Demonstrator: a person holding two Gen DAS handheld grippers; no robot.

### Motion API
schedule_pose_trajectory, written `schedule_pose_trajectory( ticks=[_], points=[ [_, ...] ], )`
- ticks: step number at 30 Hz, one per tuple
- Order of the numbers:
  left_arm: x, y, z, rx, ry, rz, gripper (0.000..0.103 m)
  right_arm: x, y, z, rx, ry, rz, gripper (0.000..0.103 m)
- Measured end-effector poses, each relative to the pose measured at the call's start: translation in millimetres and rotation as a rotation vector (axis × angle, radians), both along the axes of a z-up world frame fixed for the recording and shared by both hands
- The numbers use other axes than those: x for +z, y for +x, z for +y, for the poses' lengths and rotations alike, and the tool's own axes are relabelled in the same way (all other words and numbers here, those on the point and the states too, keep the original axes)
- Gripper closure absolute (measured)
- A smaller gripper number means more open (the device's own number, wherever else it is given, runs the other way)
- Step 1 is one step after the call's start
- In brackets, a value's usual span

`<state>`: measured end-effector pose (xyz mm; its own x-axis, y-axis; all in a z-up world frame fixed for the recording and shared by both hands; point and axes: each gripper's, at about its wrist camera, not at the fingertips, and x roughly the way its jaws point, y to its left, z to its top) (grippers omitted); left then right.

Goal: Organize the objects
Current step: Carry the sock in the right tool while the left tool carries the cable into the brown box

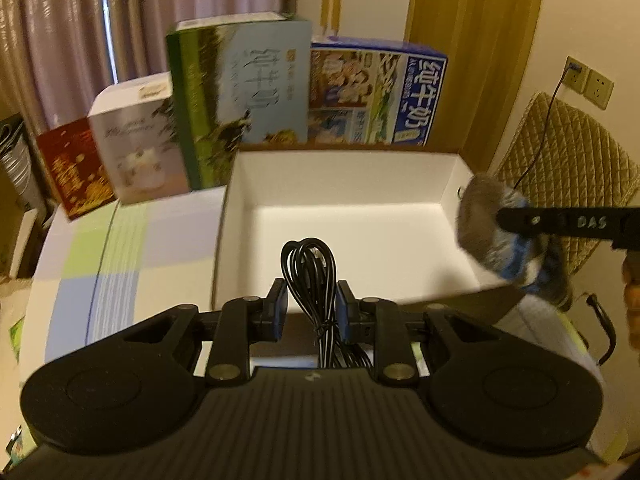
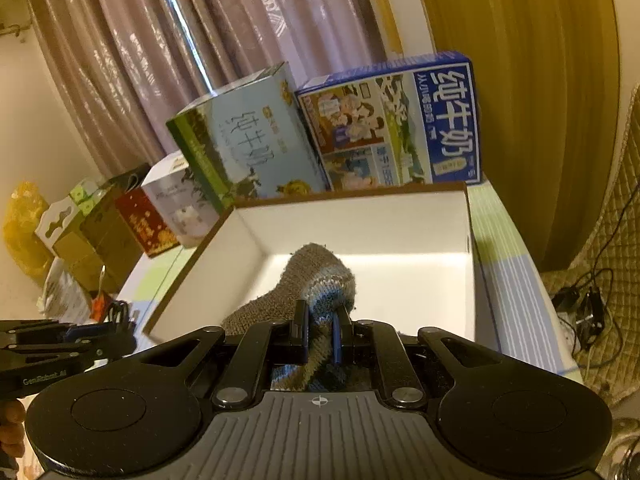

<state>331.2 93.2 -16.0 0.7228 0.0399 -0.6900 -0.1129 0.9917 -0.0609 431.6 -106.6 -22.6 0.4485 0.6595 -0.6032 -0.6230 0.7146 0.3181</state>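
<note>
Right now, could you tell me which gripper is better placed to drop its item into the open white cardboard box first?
Probably the right gripper: its grey-and-blue knitted sock already hangs over the open white cardboard box, while the left gripper, clamping the coiled black cable, sits at the near rim.

Four cartons [image 1: 240, 92], one tray [image 1: 352, 184].

- Table [image 1: 120, 248] w/ pastel check cloth (green, blue, lilac, white) is carrying everything.
- Open white box [image 1: 344, 184] is sitting on it, centre-right.
- Blue milk carton [image 1: 380, 96] & green milk carton [image 1: 240, 96] are standing just behind the box.
- White carton [image 1: 136, 144] & red carton [image 1: 72, 164] are standing further left.
</note>
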Motion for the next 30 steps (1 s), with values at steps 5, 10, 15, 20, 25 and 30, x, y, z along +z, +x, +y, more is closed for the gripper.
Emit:
schedule_pose_trajectory(
  ticks=[5, 10, 15, 20, 25, 30],
  points=[
    [2, 37, 0, -0.027, 0.01, -0.004, 0.082, 2, 21, 17, -0.018, 0.019, -0.017, 0.095],
    [-9, 69, -1, -0.042, 0.0, 0.023, 0.082, -5, 44, 32, -0.052, 0.017, -0.018, 0.095],
    [-32, 98, -1, -0.052, -0.026, 0.078, 0.082, -28, 64, 46, -0.084, -0.009, 0.012, 0.095],
    [-50, 120, -1, -0.051, -0.045, 0.125, 0.082, -53, 79, 60, -0.1, -0.049, 0.043, 0.095],
    [-60, 135, -3, -0.055, -0.054, 0.157, 0.082, -70, 90, 70, -0.11, -0.086, 0.062, 0.095],
    [-74, 148, -7, -0.059, -0.066, 0.196, 0.082, -83, 99, 72, -0.121, -0.11, 0.092, 0.095]
  ],
)
